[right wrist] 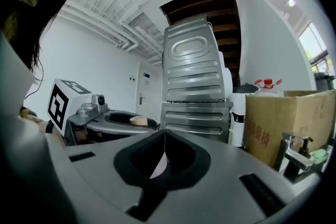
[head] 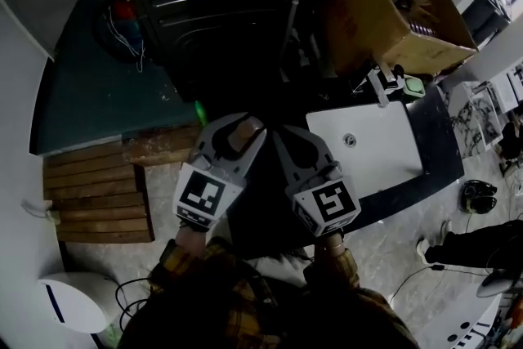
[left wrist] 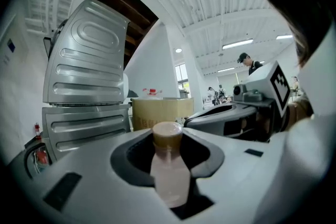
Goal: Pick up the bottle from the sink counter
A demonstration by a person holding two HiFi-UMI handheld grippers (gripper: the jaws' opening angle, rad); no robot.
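Pinching the bottle [left wrist: 170, 173], left gripper [left wrist: 168, 132] mostly hides it overhead; right gripper [right wrist: 165, 136] has fingers together.

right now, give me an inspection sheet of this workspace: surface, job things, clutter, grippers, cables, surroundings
surface: dark sink counter with a white basin and a faucet
job's things: bottle, brown cap, off the counter, held between the left jaws
clutter: open cardboard box behind the faucet
grippers: left gripper shut on the bottle; right gripper jaws together, nothing held
cables: loose cable on the floor at lower left
surroundings: stacked metal units, wooden slats, people far off
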